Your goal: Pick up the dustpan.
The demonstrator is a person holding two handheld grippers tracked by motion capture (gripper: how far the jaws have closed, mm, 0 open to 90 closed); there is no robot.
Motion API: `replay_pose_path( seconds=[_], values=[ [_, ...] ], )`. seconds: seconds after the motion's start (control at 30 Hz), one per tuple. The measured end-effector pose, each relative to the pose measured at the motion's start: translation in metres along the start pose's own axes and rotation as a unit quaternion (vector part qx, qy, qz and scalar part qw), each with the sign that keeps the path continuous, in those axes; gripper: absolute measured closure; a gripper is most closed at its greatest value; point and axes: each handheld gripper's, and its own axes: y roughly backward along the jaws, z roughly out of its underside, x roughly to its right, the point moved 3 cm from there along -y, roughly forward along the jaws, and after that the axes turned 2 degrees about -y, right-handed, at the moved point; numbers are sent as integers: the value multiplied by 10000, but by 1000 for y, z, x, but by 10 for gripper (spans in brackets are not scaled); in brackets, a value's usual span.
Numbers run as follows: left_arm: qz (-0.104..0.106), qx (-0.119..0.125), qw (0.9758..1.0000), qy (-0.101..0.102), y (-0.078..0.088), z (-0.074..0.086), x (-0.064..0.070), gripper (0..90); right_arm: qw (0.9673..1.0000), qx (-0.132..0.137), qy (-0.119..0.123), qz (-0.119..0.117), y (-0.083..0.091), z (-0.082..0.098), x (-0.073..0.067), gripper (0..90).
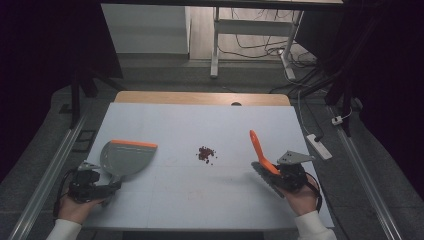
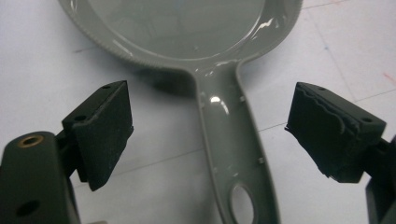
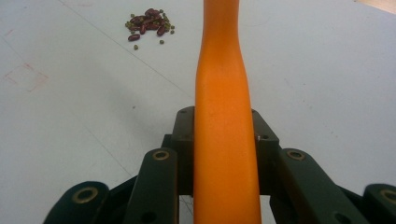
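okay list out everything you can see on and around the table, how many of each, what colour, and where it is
dustpan: one, grey with an orange front edge, left side of the table, handle lying between the open left jaws
brush: one, orange handle with dark bristles, right side, clamped in the right gripper
beans: one small pile, dark red with a few green, middle of the table
table: one, white top with a wooden far edge
power strip: one, white, on the floor right of the table
left gripper: one, black, open, near left corner
right gripper: one, black, shut on the brush handle
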Motion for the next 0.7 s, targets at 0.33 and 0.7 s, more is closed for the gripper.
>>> replay_pose_path(
  seconds=[0.33,0.7],
  values=[
    [-9,-181,9998,80,-20,0,-1,181,10000,15,3,2,0,0,-1,703],
    [-24,-206,9997,86,-33,-6,0,331,10000,-8,5,16,-1,1,0,703]
  ],
)
